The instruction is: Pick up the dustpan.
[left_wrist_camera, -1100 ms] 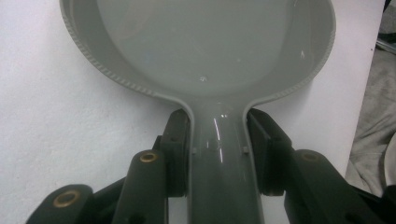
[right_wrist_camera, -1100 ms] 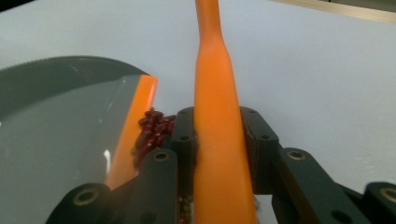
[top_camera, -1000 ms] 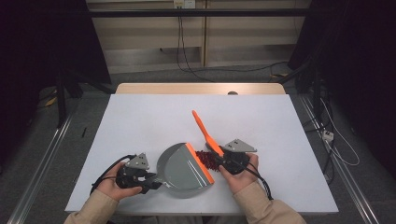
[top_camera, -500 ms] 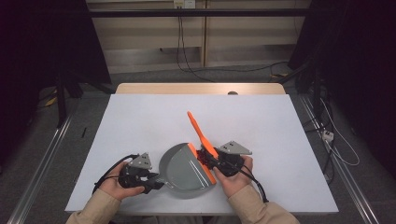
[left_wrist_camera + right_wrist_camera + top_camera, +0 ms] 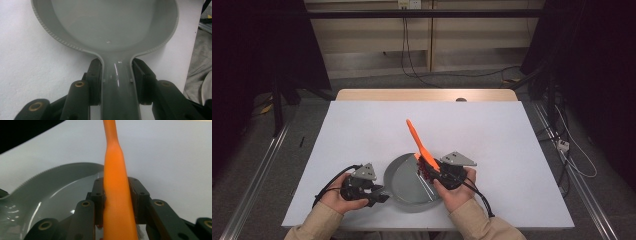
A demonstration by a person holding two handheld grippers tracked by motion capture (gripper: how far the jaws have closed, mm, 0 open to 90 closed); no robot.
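A grey round pan (image 5: 408, 184) lies on the white table (image 5: 492, 135) near its front edge. My left gripper (image 5: 379, 196) is shut on the pan's handle (image 5: 116, 85), and in the left gripper view the pan's bowl (image 5: 112, 25) looks bare. My right gripper (image 5: 432, 172) is shut on an orange brush (image 5: 415, 139) over the pan's right rim. The brush's handle slants up and away to the left, with its bristles down by the jaws. In the right gripper view the orange handle (image 5: 116, 185) rises between the pads, with the pan's ridged rim (image 5: 50, 173) to the left.
A wooden strip (image 5: 427, 95) runs along the table's far edge, with a small dark object (image 5: 460, 100) on it. Metal rails (image 5: 257, 175) flank the table, and cables (image 5: 572, 155) lie on the floor to the right.
The right gripper and the brush have shifted a little to the left over the pan, and the handle's tip has swung left. The left gripper and pan have stayed put.
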